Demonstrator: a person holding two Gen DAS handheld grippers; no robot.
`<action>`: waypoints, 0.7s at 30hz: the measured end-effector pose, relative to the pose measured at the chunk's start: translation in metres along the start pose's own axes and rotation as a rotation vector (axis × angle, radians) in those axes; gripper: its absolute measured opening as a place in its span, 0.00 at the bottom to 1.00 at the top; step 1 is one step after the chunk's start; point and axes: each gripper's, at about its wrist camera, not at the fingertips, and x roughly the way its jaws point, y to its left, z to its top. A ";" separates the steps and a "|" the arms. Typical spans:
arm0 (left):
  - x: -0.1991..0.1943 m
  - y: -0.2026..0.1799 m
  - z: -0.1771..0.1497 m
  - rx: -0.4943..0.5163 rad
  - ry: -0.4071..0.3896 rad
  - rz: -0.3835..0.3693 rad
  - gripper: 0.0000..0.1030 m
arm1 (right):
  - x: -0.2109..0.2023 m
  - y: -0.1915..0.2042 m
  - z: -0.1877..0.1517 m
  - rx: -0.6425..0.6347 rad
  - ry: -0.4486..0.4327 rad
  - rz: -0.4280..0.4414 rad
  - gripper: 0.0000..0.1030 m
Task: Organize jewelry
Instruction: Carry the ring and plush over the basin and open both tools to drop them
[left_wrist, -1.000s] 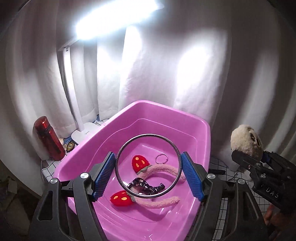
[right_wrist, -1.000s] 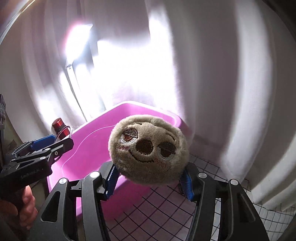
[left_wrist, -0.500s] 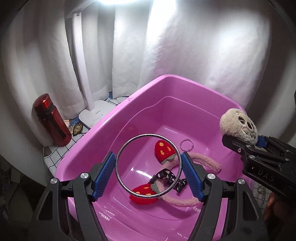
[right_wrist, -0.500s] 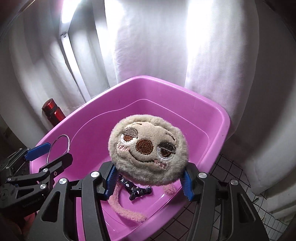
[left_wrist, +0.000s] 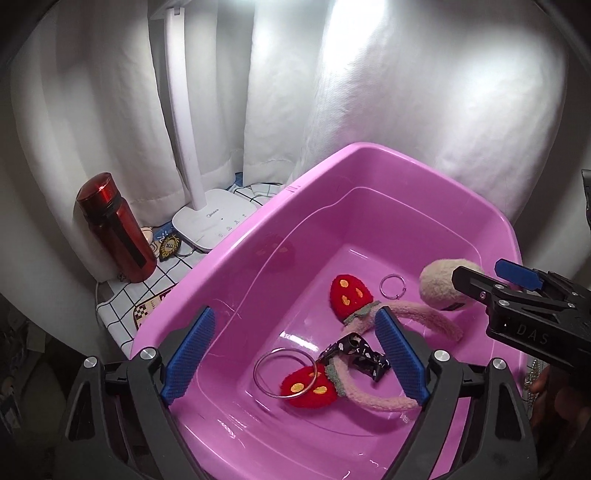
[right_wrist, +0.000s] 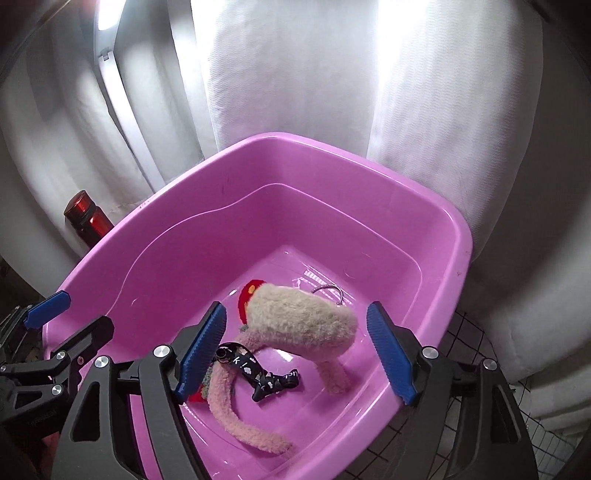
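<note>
One pink tub (left_wrist: 388, 173) holds two metal rings (left_wrist: 285, 373) (left_wrist: 393, 286), one strawberry headband (left_wrist: 369, 325), one black strap (left_wrist: 360, 354), one plush head (right_wrist: 303, 325).

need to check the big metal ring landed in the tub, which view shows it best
Left wrist view: the large metal ring lies whole on the pink tub floor, overlapping a red strawberry. The right wrist view doesn't show it.

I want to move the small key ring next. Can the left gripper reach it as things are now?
Probably yes. The left gripper is open above the pink tub, and the small key ring lies bare on the floor, though the strawberry headband is close.
</note>
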 end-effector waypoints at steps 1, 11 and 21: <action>-0.001 0.002 0.000 -0.005 0.000 0.001 0.85 | -0.001 0.000 0.000 0.004 -0.003 -0.006 0.73; -0.012 0.007 -0.002 -0.019 -0.023 0.005 0.85 | -0.022 -0.004 -0.010 0.024 -0.048 -0.007 0.73; -0.045 -0.028 -0.011 0.032 -0.077 -0.094 0.86 | -0.077 -0.035 -0.055 0.110 -0.137 -0.015 0.73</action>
